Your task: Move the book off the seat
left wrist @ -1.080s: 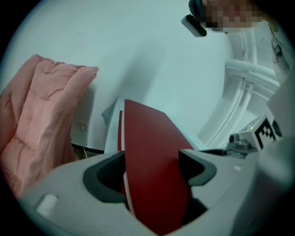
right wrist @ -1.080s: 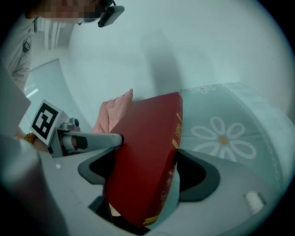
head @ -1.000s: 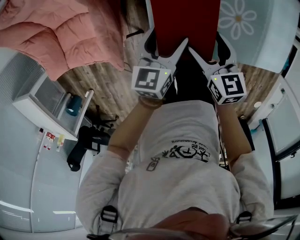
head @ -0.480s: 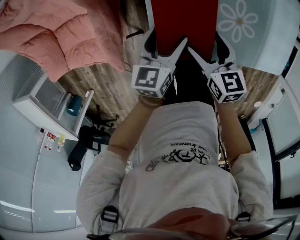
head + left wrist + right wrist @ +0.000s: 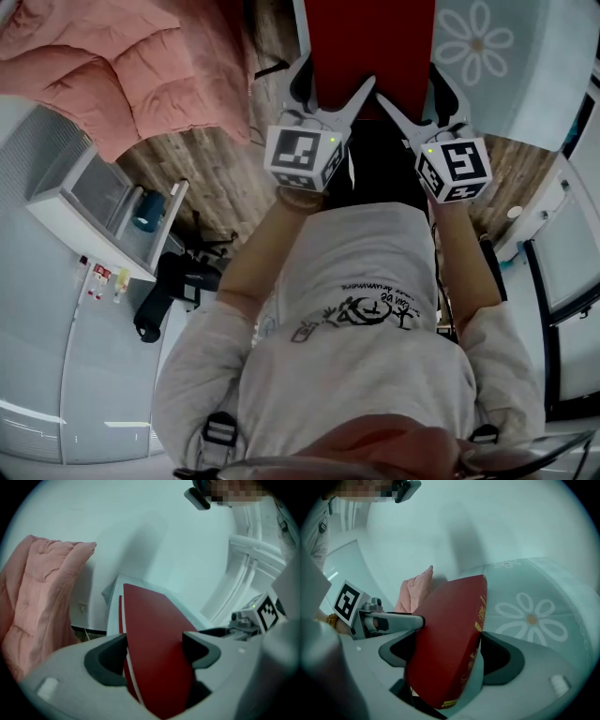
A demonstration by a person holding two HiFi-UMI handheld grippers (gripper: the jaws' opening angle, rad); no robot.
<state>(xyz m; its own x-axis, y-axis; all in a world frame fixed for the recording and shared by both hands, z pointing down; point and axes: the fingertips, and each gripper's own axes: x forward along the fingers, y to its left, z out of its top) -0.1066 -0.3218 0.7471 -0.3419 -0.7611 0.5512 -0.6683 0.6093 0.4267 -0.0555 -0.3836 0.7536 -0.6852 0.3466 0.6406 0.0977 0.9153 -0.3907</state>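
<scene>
Head view: left gripper [image 5: 333,80] and right gripper [image 5: 415,89], jaws wide, clamp the book [image 5: 375,42] at 12 o'clock; left jaws just eased wider. Likely carrying it; next, lower together elsewhere.

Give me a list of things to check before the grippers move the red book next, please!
1. Left gripper gripping the red book: ok, both jaws press its covers.
2. Right gripper gripping the book: ok, clamped at the spine side.
3. Book clear of the flowery surface: cannot tell, the book's far end is out of view.
4. Pink duvet out of the way: ok, it lies off to the left, apart from the book.
5. Spot to put the book down: cannot tell, none shows.
</scene>
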